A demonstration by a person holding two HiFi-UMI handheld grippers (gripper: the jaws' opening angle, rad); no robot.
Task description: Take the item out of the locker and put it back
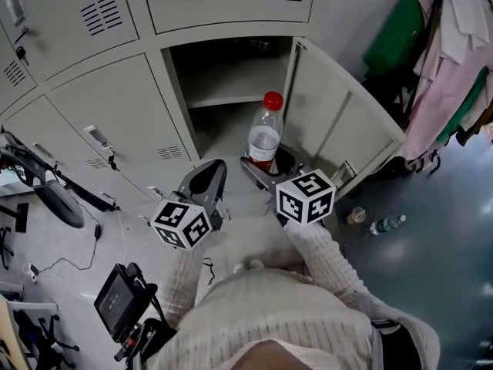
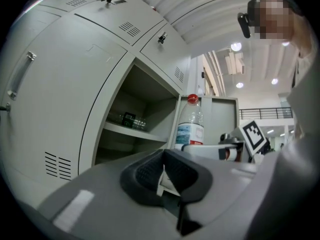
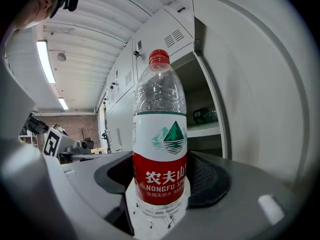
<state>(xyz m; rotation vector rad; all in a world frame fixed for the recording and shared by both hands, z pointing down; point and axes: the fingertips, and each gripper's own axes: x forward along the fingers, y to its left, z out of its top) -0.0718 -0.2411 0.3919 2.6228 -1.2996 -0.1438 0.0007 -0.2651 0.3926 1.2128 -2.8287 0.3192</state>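
A clear water bottle (image 1: 264, 137) with a red cap and a red-and-white label stands upright between the jaws of my right gripper (image 1: 266, 166), which is shut on its lower body. The bottle (image 3: 160, 149) is held just in front of the open locker compartment (image 1: 231, 79), outside it. The locker door (image 1: 339, 122) is swung open to the right. My left gripper (image 1: 206, 180) hangs to the left of the bottle, below the closed door, its pads (image 2: 150, 174) together and empty. A small dark item (image 2: 129, 119) lies on the locker's shelf (image 2: 132, 132).
Closed locker doors (image 1: 115, 122) fill the left and top. Two bottles (image 1: 385, 224) lie on the dark floor at the right, below hanging clothes (image 1: 447, 68). A device with a screen (image 1: 119, 295) and cables sit at the lower left.
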